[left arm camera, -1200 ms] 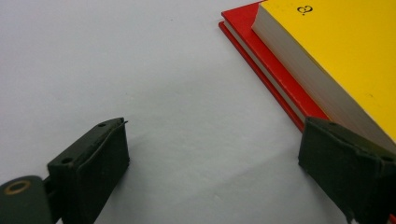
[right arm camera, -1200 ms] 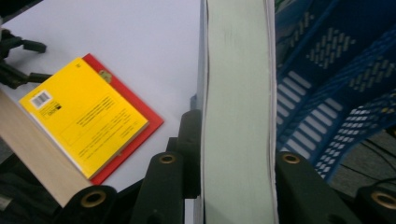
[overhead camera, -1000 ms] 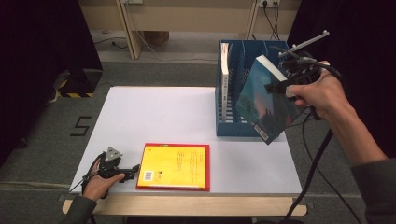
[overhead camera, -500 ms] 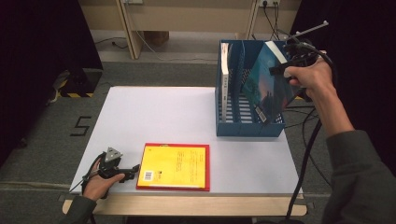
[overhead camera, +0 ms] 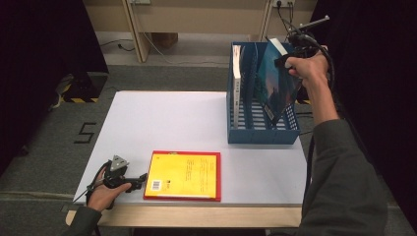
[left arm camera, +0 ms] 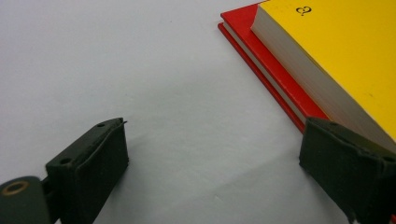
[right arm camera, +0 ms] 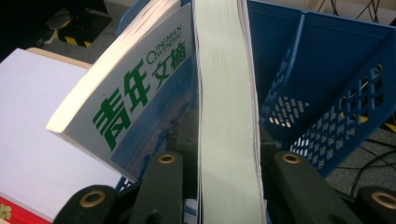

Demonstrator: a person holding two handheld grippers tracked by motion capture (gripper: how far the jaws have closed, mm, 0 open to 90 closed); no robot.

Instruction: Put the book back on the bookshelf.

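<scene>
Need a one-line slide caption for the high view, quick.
Right claw lowers a teal book into the blue file rack; open left claw rests beside the yellow book.

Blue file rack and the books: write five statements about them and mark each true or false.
1. The right gripper is shut on a book. True.
2. That book lies flat on the table. False: it is tilted, its lower end inside the blue rack.
3. A yellow book lies on a red one. True.
4. The left gripper holds the yellow book. False: its fingers are open beside it.
5. The rack holds no other book. False: a white book stands at its left side.
</scene>
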